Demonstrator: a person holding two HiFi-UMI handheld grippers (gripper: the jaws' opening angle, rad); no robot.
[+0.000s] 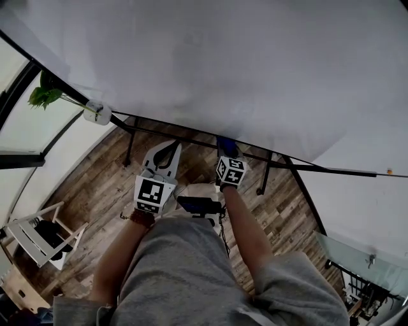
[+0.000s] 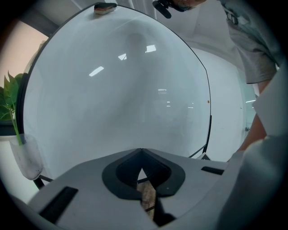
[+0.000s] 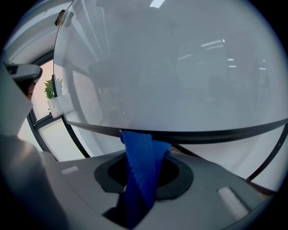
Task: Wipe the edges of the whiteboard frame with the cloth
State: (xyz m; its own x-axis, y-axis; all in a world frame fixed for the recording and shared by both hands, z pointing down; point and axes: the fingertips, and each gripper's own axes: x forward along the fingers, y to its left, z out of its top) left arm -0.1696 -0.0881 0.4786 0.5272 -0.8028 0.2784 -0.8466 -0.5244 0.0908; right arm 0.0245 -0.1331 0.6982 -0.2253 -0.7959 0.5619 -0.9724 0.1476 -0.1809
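Observation:
The whiteboard (image 1: pixel 223 70) fills the upper head view, and its black frame (image 1: pixel 191 135) runs along the bottom edge. My right gripper (image 1: pixel 227 151) is shut on a blue cloth (image 1: pixel 226 146), which it holds up against that bottom edge. In the right gripper view the cloth (image 3: pixel 139 148) hangs folded between the jaws of the right gripper (image 3: pixel 143 162), its top touching the frame (image 3: pixel 202 134). My left gripper (image 1: pixel 173 151) hangs below the frame to the left, shut and holding nothing. The left gripper (image 2: pixel 141 152) faces the whiteboard (image 2: pixel 121 90).
A green plant (image 1: pixel 44 95) and a white holder (image 1: pixel 97 113) sit by the board's lower left corner. An eraser (image 2: pixel 105 7) rests on the board's top edge. Black stand legs (image 1: pixel 131 145) reach the wooden floor. A white rack (image 1: pixel 38 235) stands at the left, glass furniture (image 1: pixel 357 255) at the right.

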